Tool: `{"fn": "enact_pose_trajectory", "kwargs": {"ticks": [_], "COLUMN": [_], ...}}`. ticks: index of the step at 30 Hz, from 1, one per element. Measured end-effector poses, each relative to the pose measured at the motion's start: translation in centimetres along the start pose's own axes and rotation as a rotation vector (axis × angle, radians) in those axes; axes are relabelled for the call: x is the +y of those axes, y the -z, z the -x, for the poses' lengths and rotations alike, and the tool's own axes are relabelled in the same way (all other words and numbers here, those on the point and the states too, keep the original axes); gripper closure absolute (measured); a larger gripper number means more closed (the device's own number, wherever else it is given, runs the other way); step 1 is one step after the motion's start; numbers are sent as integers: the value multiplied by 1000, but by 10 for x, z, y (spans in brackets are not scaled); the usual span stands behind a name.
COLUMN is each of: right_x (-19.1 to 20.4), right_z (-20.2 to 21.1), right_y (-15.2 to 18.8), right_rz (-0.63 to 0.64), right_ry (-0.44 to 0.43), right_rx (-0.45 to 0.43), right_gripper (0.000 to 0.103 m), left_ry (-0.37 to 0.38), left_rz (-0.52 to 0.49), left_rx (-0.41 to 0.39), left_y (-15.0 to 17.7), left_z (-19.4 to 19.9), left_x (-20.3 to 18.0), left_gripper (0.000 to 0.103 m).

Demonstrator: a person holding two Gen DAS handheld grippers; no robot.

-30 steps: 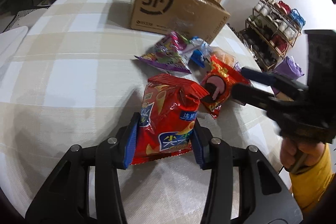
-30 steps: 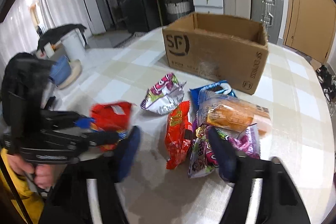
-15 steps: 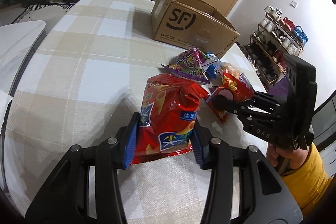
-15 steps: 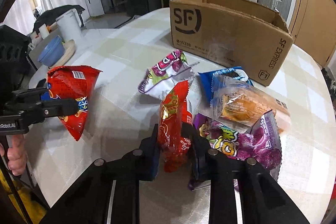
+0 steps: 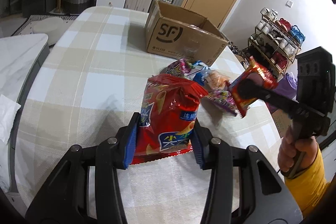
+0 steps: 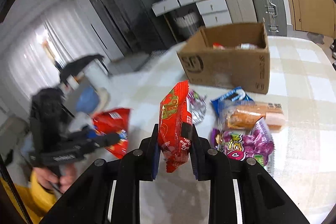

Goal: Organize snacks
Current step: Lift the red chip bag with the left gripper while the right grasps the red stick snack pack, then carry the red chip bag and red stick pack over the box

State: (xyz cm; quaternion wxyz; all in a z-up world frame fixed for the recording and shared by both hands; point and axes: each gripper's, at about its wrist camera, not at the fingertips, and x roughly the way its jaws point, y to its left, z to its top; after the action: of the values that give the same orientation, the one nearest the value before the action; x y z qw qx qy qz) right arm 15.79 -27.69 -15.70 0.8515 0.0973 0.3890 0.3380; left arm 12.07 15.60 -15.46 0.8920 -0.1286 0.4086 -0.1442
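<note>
The right gripper (image 6: 174,152), just clamped on the red pack (image 6: 175,129), is now lifting it off the surface (image 5: 88,85) mid-frame; the left gripper (image 5: 163,140) keeps gripping the chips (image 5: 168,114). Both look ready for the box (image 6: 226,64), upper right.

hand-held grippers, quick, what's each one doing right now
Left hand-held gripper: closed on the red chip bag.
Right hand-held gripper: closed on the red snack packet, lifted off the table.

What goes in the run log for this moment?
left gripper: shut on red chip bag | right gripper: shut on red snack packet | cardboard box: open
</note>
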Motion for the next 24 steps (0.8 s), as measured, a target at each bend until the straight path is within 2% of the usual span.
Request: {"fn": "enact_pose_trajectory", "kwargs": {"ticks": [4, 16, 24], "right_x": [0, 6, 8], "right_z": [28, 93, 121], "right_y": [-3, 5, -4], "right_rz": [-42, -34, -24], "right_ry": [-66, -79, -72], "right_rx": [-63, -176, -242], "right_gripper": [79, 79, 79], "left_ry": [-1, 27, 24], "left_rz": [-27, -100, -139], "left_rx": [-15, -36, -65], "left_y": [-2, -10, -25], "left_z": [10, 34, 50], "left_x": [-16, -60, -77], "left_gripper": [61, 61, 61]}}
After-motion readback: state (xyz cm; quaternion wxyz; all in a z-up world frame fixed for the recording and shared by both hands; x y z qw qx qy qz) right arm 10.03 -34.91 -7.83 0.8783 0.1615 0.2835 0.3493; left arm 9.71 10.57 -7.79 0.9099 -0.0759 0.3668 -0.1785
